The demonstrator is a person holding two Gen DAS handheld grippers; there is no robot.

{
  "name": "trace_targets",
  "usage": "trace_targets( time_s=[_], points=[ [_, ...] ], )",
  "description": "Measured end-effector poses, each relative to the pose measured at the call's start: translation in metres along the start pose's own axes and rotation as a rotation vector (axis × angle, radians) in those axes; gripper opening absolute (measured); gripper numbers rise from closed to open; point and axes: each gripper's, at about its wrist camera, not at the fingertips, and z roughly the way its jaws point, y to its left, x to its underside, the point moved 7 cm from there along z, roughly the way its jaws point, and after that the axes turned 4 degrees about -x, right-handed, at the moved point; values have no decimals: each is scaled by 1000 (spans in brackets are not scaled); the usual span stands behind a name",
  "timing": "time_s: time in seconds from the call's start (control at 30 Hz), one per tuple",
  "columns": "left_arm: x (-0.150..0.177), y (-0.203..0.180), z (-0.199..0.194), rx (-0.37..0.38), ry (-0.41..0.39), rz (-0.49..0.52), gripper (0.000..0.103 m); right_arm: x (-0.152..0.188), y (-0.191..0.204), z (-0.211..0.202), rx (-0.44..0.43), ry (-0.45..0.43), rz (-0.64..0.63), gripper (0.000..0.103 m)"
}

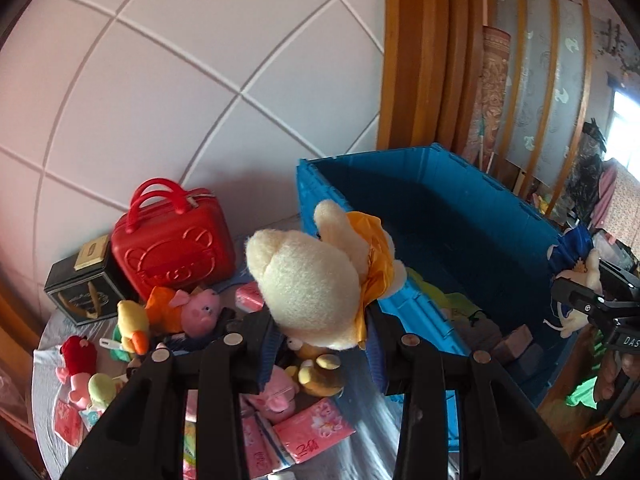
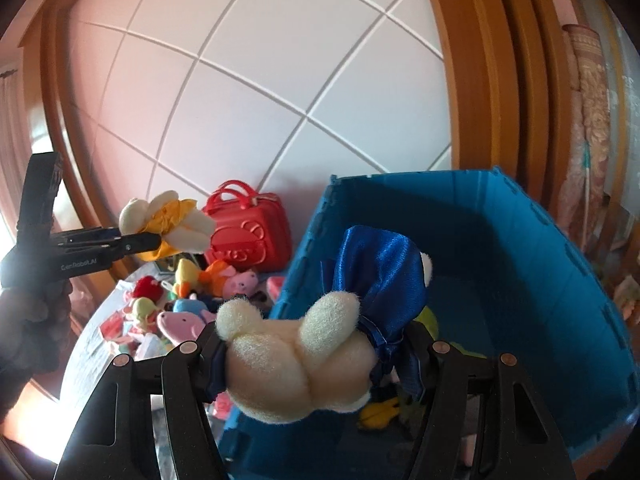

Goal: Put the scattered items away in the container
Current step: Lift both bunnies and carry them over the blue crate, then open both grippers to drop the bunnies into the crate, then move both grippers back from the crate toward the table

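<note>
My left gripper (image 1: 320,332) is shut on a cream plush bear in an orange dress (image 1: 316,276), held above the table beside the near-left wall of the blue crate (image 1: 500,240). It also shows in the right wrist view (image 2: 168,224). My right gripper (image 2: 316,352) is shut on a cream plush bear in a blue dress (image 2: 304,364), held over the blue crate (image 2: 540,280). The crate holds a few toys on its floor. Several plush toys and pink tissue packs (image 1: 312,432) lie scattered on the table.
A red toy suitcase (image 1: 172,240) and a black tin (image 1: 84,284) stand at the table's back by the tiled wall. A pink pig plush (image 1: 200,312) and a yellow duck plush (image 1: 134,324) lie in the pile. A wooden door frame rises behind the crate.
</note>
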Motion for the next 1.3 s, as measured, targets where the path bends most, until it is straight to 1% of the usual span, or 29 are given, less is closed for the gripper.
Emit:
trace_targets(
  time_s=[0.23,0.4,0.57,0.73,0.77,0.8,0.83,0.87,0.9,0.93,0.97,1.03,1.13,1.3],
  points=[
    [-31,-79,17,101,-10,101,37,9,-66,-19,100,-1,66,65],
    [-37,-124,28,148,8,164,37,14,-105,-26,154,-4,105,65],
    [-34,-155,36,179,36,205,37,16,-134,-33,195,-10,139,65],
    [-31,-180,42,207,53,235,37,18,-148,-34,208,-11,162,65],
    [-30,-182,43,219,57,236,39,18,-149,-34,208,-12,163,66],
    [-30,-186,44,244,67,236,41,18,-151,-34,211,-12,163,69],
    [-29,-190,44,264,76,236,49,18,-153,-33,217,-13,163,72],
    [-29,-193,46,265,79,237,64,18,-155,-33,223,-14,164,85],
    [-28,-195,47,252,78,238,76,18,-156,-33,226,-18,166,101],
    [-28,-196,47,238,72,234,98,17,-157,-34,227,-26,167,102],
    [-28,-197,46,240,64,218,103,15,-158,-34,233,-28,164,103],
    [-26,-194,48,257,79,192,103,15,-161,-32,229,-22,161,103],
    [-21,-189,49,240,88,191,103,15,-164,-29,236,-17,166,103],
    [-13,-179,46,228,96,170,103,15,-160,-28,221,-19,161,103]
  ],
)
